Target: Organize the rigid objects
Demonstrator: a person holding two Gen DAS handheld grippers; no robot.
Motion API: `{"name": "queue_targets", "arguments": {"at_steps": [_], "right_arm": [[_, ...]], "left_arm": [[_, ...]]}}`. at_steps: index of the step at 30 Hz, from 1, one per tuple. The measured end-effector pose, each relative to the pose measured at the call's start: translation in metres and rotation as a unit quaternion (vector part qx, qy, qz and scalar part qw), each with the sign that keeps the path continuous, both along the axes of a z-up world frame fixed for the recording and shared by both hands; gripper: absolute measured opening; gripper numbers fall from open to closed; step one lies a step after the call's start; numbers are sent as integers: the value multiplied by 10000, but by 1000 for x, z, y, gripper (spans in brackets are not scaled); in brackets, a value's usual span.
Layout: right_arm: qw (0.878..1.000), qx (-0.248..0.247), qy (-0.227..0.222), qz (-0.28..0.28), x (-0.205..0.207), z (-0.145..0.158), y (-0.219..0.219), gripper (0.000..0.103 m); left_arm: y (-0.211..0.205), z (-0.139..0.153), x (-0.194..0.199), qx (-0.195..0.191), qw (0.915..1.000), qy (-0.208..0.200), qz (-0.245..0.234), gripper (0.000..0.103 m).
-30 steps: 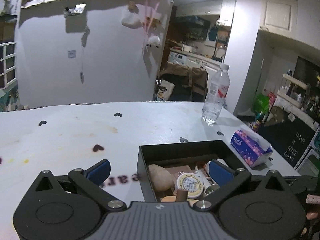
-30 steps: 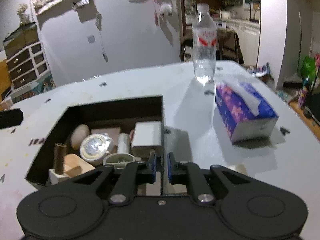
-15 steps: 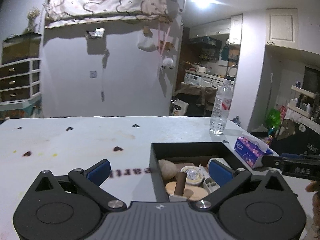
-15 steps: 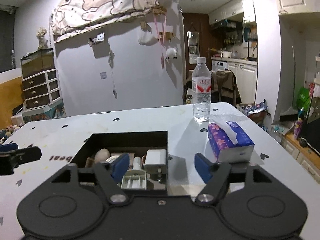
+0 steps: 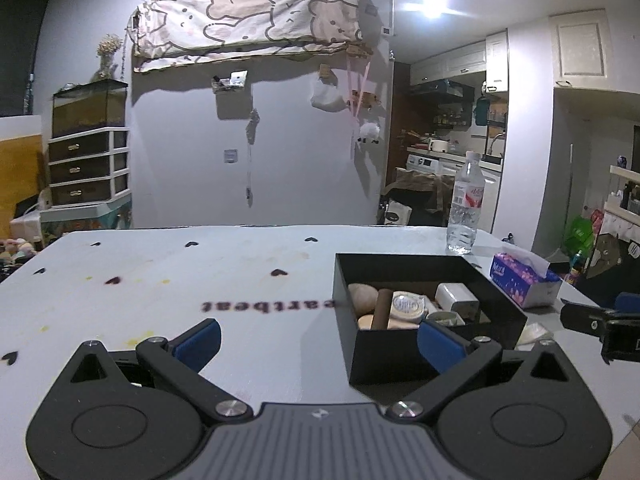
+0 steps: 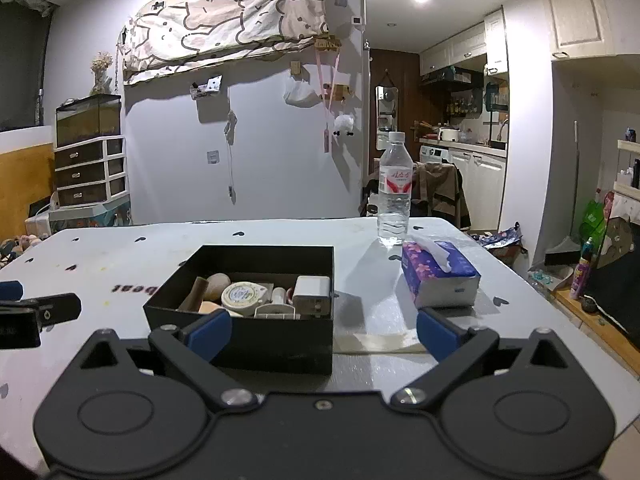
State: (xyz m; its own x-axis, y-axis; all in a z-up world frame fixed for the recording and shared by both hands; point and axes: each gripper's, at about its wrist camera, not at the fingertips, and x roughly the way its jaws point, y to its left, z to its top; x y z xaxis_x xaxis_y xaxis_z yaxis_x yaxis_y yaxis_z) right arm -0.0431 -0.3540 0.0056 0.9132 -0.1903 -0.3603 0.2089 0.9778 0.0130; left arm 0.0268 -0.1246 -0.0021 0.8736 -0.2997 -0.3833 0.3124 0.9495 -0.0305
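Black rectangular box (image 6: 256,326) — filled | right gripper (image 6: 324,330) just before it, opening, empty | left gripper (image 5: 318,340) wide — empty

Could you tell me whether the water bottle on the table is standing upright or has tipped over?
Upright. The water bottle stands on its base on the table, cap on top, behind the tissue box.

White table (image 6: 460,360) with small dark heart marks and reversed lettering. Clear water bottle (image 6: 395,196) upright near far edge – white cap, red label. Purple floral tissue box (image 6: 438,278) just in front of it, 1 tissue sticking up. Behind: patterned cloth (image 6: 224,20) hung high on wall, drawer unit (image 6: 90,172) at left with glass tank (image 6: 88,119) on top.
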Motion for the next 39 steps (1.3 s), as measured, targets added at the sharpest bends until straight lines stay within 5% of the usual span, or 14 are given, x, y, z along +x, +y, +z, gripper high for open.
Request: {"name": "queue_targets", "arguments": {"at_steps": [39], "right_arm": [[9996,-118,-161,210,-26,3,13,102]], "left_arm": [[10,1,-35,-12,9996,-125,244,103]]}}
